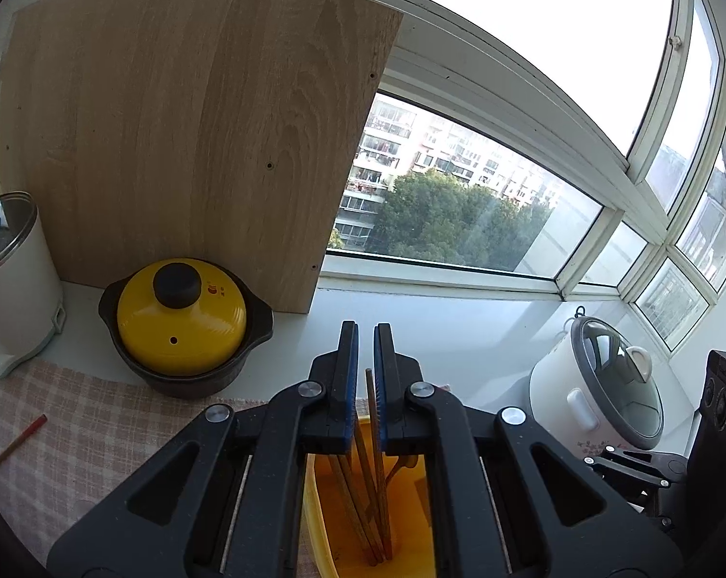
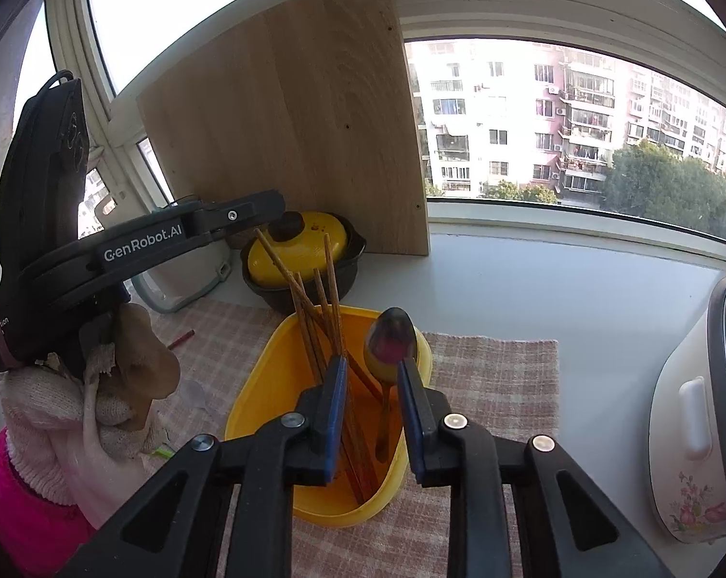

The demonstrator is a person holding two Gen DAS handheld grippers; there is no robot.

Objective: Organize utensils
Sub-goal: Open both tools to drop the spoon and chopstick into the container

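A yellow holder (image 2: 266, 385) stands on the checked cloth with several wooden chopsticks (image 2: 315, 318) and a metal spoon (image 2: 392, 342) upright in it. My right gripper (image 2: 370, 366) is open just above the holder's rim, between the chopsticks and the spoon, holding nothing. My left gripper (image 1: 366, 332) is nearly closed above the holder (image 1: 315, 505) with a chopstick (image 1: 372, 414) rising between its fingers; it also shows in the right wrist view (image 2: 276, 204), left of the holder. A loose red-tipped chopstick (image 1: 14, 445) lies on the cloth at the left.
A yellow-lidded dark pot (image 1: 182, 325) sits behind the holder against a leaning wooden board (image 1: 194, 120). A white rice cooker (image 1: 599, 390) stands at the right, a white lidded container (image 1: 11, 279) at the left. Windows line the back of the white counter (image 1: 459, 318).
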